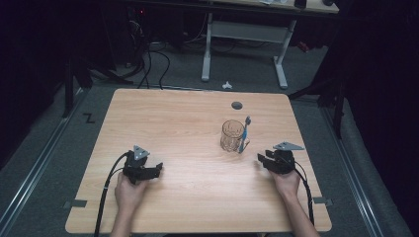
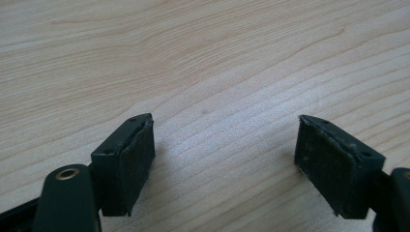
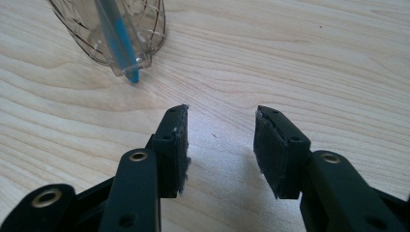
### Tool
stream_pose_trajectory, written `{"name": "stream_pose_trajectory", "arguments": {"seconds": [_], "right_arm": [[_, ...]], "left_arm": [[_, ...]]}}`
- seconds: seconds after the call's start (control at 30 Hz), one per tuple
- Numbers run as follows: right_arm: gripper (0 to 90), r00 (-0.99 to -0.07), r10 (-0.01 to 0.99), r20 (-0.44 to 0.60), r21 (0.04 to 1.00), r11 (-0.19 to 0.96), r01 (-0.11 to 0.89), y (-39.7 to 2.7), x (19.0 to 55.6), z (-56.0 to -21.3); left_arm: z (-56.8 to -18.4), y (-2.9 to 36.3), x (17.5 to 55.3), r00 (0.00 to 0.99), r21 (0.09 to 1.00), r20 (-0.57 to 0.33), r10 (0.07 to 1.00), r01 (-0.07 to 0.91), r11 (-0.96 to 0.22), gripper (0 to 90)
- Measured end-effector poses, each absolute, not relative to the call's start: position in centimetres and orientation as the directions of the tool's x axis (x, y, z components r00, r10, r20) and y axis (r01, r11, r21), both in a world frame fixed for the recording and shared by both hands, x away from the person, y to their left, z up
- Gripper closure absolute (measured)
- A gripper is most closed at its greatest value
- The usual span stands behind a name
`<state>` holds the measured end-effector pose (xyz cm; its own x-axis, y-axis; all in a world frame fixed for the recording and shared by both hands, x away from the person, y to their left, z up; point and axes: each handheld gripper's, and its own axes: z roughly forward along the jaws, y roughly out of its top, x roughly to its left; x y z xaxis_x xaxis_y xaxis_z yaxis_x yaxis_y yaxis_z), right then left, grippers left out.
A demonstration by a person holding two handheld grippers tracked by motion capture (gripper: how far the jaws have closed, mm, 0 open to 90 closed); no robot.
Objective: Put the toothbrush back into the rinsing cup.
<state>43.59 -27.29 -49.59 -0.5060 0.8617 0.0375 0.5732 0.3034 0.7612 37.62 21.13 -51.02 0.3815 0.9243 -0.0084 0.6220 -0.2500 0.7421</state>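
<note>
High view: clear ribbed plastic cup w/ blue toothbrush standing in it sits mid-table just beyond right gripper, jaws apart & empty; left gripper wide, empty; toothbrush prob. light, stiff, slick — grab upper handle.

A light wooden table stands on grey carpet before a white-legged desk, dim surroundings.

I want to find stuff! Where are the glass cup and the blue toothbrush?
glass cup (image 1: 231, 135), high view, on its side wall.
blue toothbrush (image 1: 244, 132), high view, on its handle, leaning against the cup.
</note>
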Motion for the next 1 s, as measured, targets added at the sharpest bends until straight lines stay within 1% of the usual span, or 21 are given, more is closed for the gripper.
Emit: {"name": "stream_pose_trajectory", "arguments": {"seconds": [0.23,0.43,0.47,0.5,0.57,0.6,0.67,0.7,1.0], "right_arm": [[55.0,-0.495,0.869,0.017,0.747,0.318,0.584,-27.19,43.82,-50.0],[52.2,-0.491,0.871,-0.004,0.741,0.332,0.583,-27.04,43.93,-50.28],[51.5,-0.493,0.87,-0.009,0.741,0.337,0.581,-27.0,43.94,-50.29],[48.4,-0.5,0.866,-0.023,0.738,0.352,0.576,-26.86,43.9,-50.31],[47.4,-0.501,0.865,-0.024,0.737,0.354,0.576,-26.84,43.89,-50.31],[44.6,-0.494,0.869,-0.023,0.736,0.349,0.58,-26.86,43.89,-50.32],[43.9,-0.493,0.87,-0.023,0.736,0.349,0.581,-26.87,43.91,-50.32],[42.1,-0.489,0.872,-0.02,0.734,0.345,0.585,-26.9,43.94,-50.32],[41.6,-0.49,0.871,-0.019,0.733,0.345,0.585,-26.86,43.92,-50.33]], "left_arm": [[-51.02,21.13,37.62,0.382,0.742,-0.008,0.924,0.622,-0.25,22.6],[-51.02,21.13,37.61,0.381,0.742,-0.009,0.924,0.622,-0.25,22.6],[-51.02,21.13,37.62,0.381,0.742,-0.008,0.924,0.622,-0.25,22.6],[-51.02,21.13,37.61,0.381,0.742,-0.008,0.924,0.622,-0.25,22.6],[-51.02,21.13,37.61,0.381,0.742,-0.009,0.924,0.622,-0.249,22.6],[-51.02,21.13,37.61,0.382,0.742,-0.008,0.924,0.622,-0.25,22.6],[-51.02,21.13,37.61,0.382,0.742,-0.008,0.924,0.622,-0.25,22.6],[-51.02,21.13,37.61,0.382,0.742,-0.009,0.924,0.622,-0.25,22.6],[-51.02,21.13,37.61,0.381,0.742,-0.009,0.924,0.622,-0.25,22.6]]}}
